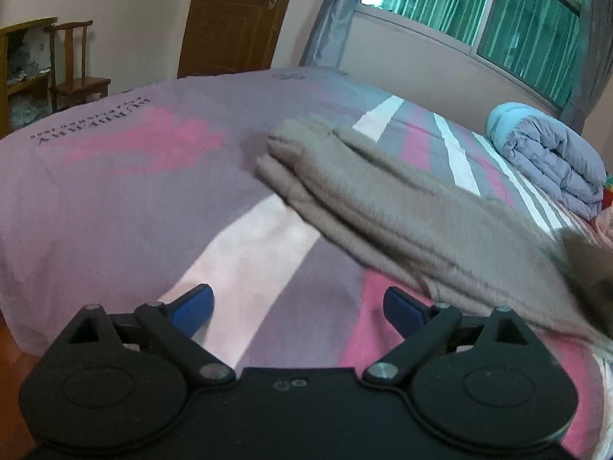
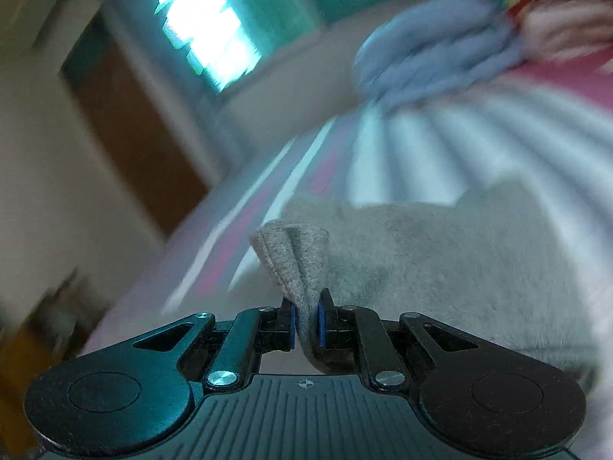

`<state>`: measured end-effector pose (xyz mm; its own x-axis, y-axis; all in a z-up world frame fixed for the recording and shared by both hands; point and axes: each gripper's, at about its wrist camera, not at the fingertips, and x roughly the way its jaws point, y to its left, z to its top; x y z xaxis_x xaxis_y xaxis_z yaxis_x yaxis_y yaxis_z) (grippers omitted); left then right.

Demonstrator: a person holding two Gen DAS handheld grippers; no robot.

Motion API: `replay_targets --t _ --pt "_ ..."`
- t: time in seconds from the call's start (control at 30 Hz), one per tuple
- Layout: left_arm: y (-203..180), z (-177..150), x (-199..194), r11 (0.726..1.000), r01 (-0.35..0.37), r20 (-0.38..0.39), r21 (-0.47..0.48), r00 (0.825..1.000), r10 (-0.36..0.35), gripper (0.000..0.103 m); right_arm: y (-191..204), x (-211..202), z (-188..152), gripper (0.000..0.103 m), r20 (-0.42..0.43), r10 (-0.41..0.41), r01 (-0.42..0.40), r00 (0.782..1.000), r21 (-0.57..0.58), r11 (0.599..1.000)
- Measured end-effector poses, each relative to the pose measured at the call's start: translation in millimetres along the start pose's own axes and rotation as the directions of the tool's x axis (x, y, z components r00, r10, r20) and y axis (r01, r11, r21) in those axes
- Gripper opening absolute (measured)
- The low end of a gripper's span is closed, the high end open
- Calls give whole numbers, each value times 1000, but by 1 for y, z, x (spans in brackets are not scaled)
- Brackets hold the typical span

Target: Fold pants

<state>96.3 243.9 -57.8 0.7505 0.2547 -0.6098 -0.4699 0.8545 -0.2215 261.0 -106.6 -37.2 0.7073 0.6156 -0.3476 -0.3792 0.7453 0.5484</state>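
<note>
Taupe-grey pants [image 1: 383,199] lie stretched across the striped bed cover [image 1: 115,191], legs laid one on the other, their ends at the far middle. My left gripper [image 1: 299,304] hovers over the bed in front of the pants, open, nothing between its blue pads [image 1: 193,306]. In the tilted, blurred right wrist view, my right gripper [image 2: 306,320] is shut on a bunched hemmed edge of the pants [image 2: 295,264], lifted off the bed; the rest of the cloth [image 2: 459,260] trails to the right.
A rolled lilac-blue quilt [image 1: 551,153] lies at the bed's far right under the window with green curtains [image 1: 498,11]. A wooden door [image 1: 237,15] and a wooden chair [image 1: 76,73] stand beyond the bed's far left. The bed edge [image 1: 15,329] drops off left.
</note>
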Motion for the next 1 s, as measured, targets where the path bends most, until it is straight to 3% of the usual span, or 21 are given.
replay_targets --t 0.07,0.1,0.17,0.47,0.53,0.57,0.67,0.7,0.8,0.87,0.93,1.0 --pt "1 -2 -2 1000 7 -2 -4 1000 -7 89 24 35 -32 12 -152 25 -36 988 -68 997" --pt "2 -2 -2 1000 12 -3 -6 1000 -12 89 39 44 -48 12 -169 -38 12 985 -152 988" --pt "3 -1 -3 1000 18 -1 -5 1000 -18 90 52 42 -60 21 -111 -74 48 991 -223 974" --pt "-2 -4 1 1000 22 3 3 1000 -22 95 73 24 -57 31 -77 -41 11 996 -351 936" --pt "-2 -5 1 1000 23 2 7 1000 -23 95 75 23 -59 39 -93 -43 4 995 -383 924" --pt "-2 -5 1 1000 24 0 9 1000 -24 95 81 26 -65 50 -111 -46 -6 993 -424 905" --pt "0 -5 0 1000 26 0 6 1000 -26 95 102 25 -84 62 -109 -49 -21 993 -564 826" --pt "0 -5 -1 1000 25 0 4 1000 -25 95 104 22 -86 63 -102 -36 -28 994 -562 827" --pt "-1 -4 0 1000 25 0 5 1000 -25 95 91 7 -77 58 -80 32 -65 996 -450 891" --pt "-3 -3 1 1000 21 -1 5 1000 -21 95 77 -5 -63 28 -59 56 -74 997 -370 926" --pt "-5 -1 2 1000 24 2 4 1000 -24 95 64 -15 -51 20 -16 16 -20 1000 -323 946" --pt "-6 1 2 999 32 8 5 999 -32 95 47 -34 -38 20 66 -56 72 996 -263 962"
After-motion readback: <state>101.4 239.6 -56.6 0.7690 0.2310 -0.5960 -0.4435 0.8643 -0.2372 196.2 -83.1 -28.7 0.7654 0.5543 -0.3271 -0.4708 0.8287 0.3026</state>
